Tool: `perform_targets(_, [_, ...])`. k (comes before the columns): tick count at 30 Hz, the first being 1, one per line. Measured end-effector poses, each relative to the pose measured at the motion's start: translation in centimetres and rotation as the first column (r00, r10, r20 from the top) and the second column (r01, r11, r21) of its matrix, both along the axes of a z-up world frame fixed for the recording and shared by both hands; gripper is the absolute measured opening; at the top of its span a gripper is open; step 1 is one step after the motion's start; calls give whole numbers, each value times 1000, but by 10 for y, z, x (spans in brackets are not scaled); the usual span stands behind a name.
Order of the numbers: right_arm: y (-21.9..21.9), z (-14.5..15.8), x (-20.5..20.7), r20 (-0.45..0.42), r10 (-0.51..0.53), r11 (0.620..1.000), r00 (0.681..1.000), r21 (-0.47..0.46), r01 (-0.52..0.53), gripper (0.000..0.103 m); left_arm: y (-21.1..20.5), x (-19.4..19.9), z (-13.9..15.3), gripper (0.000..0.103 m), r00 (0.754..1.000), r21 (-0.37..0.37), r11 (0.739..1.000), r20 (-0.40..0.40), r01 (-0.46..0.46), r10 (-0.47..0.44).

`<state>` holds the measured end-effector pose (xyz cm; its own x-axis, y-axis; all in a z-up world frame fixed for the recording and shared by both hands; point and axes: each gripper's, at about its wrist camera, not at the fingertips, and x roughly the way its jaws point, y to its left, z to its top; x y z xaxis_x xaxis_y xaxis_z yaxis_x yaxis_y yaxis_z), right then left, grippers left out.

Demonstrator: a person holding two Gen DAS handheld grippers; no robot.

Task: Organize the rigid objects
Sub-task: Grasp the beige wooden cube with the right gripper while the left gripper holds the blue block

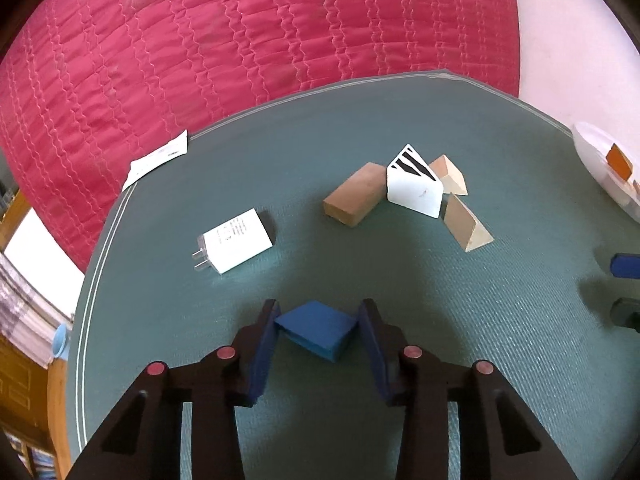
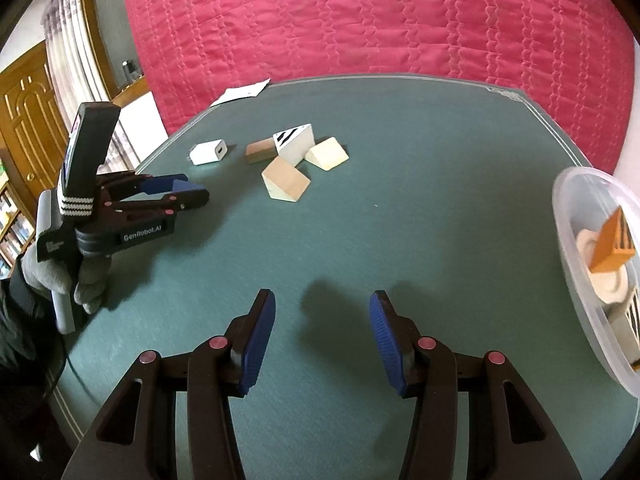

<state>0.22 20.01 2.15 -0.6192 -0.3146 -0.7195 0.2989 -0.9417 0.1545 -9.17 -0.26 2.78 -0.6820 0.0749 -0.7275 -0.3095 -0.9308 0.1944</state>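
Observation:
In the left wrist view my left gripper (image 1: 318,314) is shut on a blue block (image 1: 316,330), its pads touching two opposite sides just above the green table (image 1: 440,320). Beyond lie a white charger (image 1: 236,246), a brown wooden block (image 1: 354,199), a white wedge with black stripes (image 1: 414,188) and two pale wooden wedges (image 1: 466,222). In the right wrist view my right gripper (image 2: 322,304) is open and empty over bare table. The left gripper (image 2: 188,192) shows at the left there. The charger (image 2: 208,153) and the blocks (image 2: 286,179) lie far ahead.
A clear plastic bowl (image 2: 576,240) at the right table edge holds an orange block (image 2: 614,244) and pale round pieces. A white paper (image 1: 156,159) lies on the far left table edge. A red quilted bed (image 2: 360,20) stands behind the table.

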Motion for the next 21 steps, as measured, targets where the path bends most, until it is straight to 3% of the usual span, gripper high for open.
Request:
perform_targets(13, [-18, -2, -44, 44, 3, 998, 999, -66, 0, 51, -12, 16, 7, 37, 994, 60, 992, -24, -108, 110])
perform_targets(21, [-50, -5, -97, 26, 96, 995, 995, -7, -96, 51, -25, 23, 10, 37, 990, 107, 985, -18, -139, 142])
